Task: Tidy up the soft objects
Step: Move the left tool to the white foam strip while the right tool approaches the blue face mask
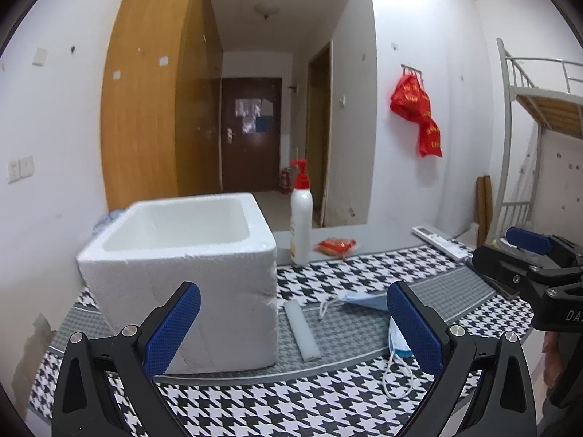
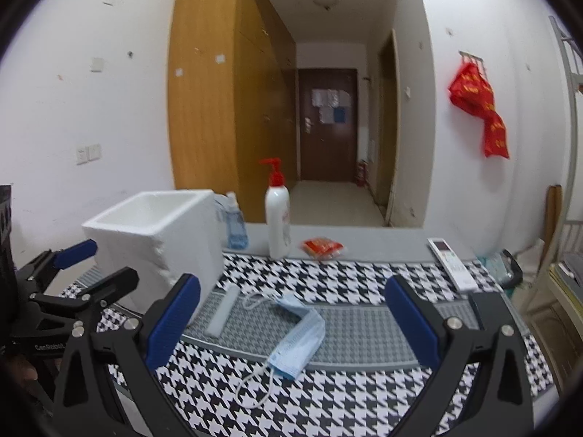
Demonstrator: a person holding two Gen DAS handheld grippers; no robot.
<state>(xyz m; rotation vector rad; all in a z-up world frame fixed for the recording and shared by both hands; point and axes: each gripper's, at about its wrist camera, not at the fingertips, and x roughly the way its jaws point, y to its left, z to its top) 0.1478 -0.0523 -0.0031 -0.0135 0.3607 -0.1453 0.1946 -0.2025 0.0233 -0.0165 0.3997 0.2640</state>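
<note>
Houndstooth cloth covers our table [image 2: 328,400], with white walls and a wooden wardrobe [image 2: 218,109] behind.

We hold our left tool [image 1: 291,331] with its blue pads spread wide and nothing between them, just before the white foam box [image 1: 182,273]. Our right tool [image 2: 291,322] is likewise spread and empty, hovering over the blue face mask [image 2: 297,338], which lies crumpled on the grey band of the cloth, to the right of the box and apart from it. A pale foam strip [image 2: 223,311] lies between mask and box. Farther back stand a white pump bottle [image 2: 277,218], a red packet [image 2: 322,247] and a remote [image 2: 452,264].
</note>
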